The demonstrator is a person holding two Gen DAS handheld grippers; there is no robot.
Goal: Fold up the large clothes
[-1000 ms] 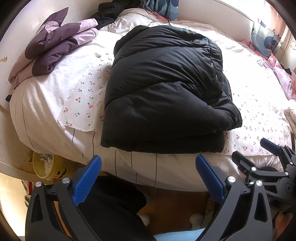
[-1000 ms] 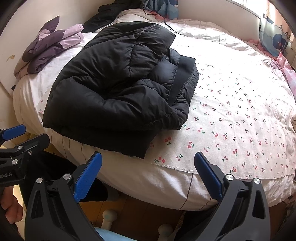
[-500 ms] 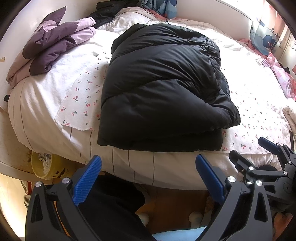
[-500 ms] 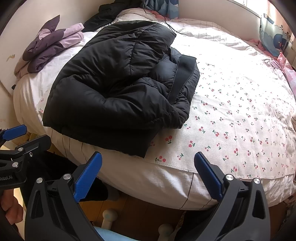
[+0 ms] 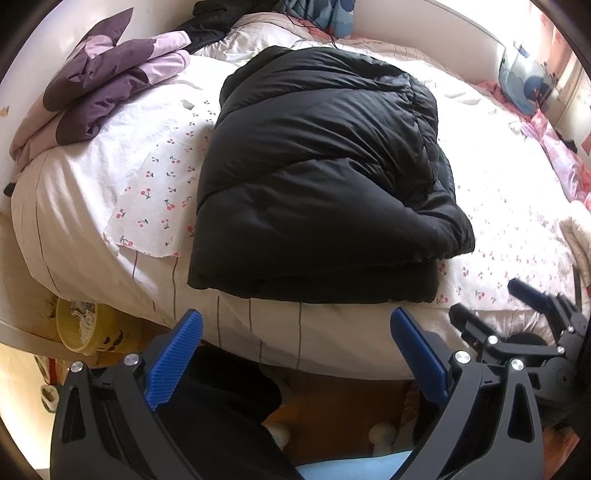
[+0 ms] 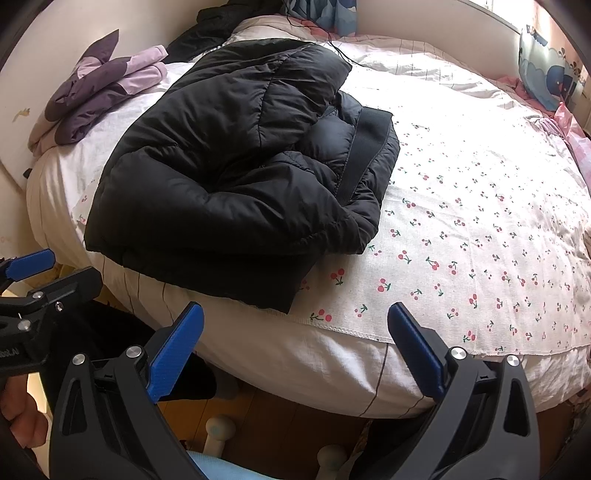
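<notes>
A black puffer jacket (image 5: 317, 177) lies folded in a thick bundle near the front edge of the bed (image 5: 74, 206); it also shows in the right wrist view (image 6: 236, 184). My left gripper (image 5: 295, 354) is open and empty, below and in front of the jacket's near edge, off the bed. My right gripper (image 6: 295, 347) is open and empty, in front of the bed edge, to the right of the jacket. The right gripper shows at the right edge of the left wrist view (image 5: 517, 321), and the left gripper at the left edge of the right wrist view (image 6: 33, 291).
A folded purple and lilac garment (image 5: 107, 88) lies at the bed's far left. Dark clothes (image 6: 221, 22) and a blue patterned pillow (image 5: 524, 85) lie at the back. A cherry-print sheet (image 6: 461, 229) covers the bed. A yellow tub (image 5: 77, 328) stands on the floor at left.
Both grippers have stayed open. The left wrist view has shifted slightly, so the jacket sits a little lower and nearer. The jacket itself has not moved.
</notes>
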